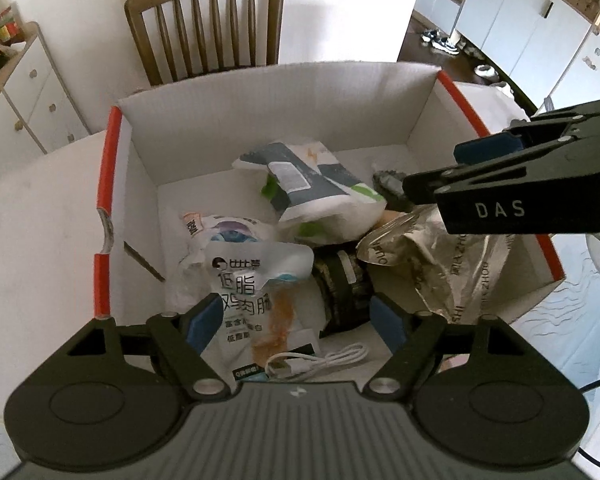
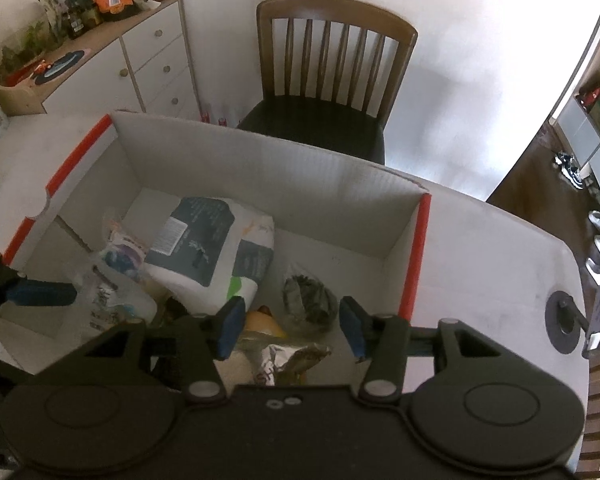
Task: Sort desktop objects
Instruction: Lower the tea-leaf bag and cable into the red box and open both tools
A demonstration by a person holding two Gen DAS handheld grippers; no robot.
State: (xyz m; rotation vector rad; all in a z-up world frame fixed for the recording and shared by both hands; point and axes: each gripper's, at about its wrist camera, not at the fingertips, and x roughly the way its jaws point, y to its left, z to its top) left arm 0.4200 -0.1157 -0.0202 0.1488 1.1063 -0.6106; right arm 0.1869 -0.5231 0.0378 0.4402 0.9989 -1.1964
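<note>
A white cardboard box (image 1: 112, 184) with red edges stands on the table and holds the sorted things. Inside lie a white and dark-grey bag (image 1: 312, 184), a white snack pouch (image 1: 252, 292), a coiled white USB cable (image 1: 320, 360), a camouflage cylinder (image 1: 344, 284) and a crumpled silver foil bag (image 1: 440, 264). My left gripper (image 1: 292, 320) hangs open over the pouch and cable. My right gripper (image 2: 292, 328) is open above the foil bag (image 2: 288, 360), its pads clear of it. It enters the left wrist view from the right (image 1: 432, 170).
A wooden chair (image 2: 332, 80) stands behind the table. A white drawer cabinet (image 2: 156, 64) with jars and snack bags is at the back left. A dark leafy packet (image 2: 308, 300) lies in the box's right corner. A black cable port (image 2: 564, 320) sits in the tabletop.
</note>
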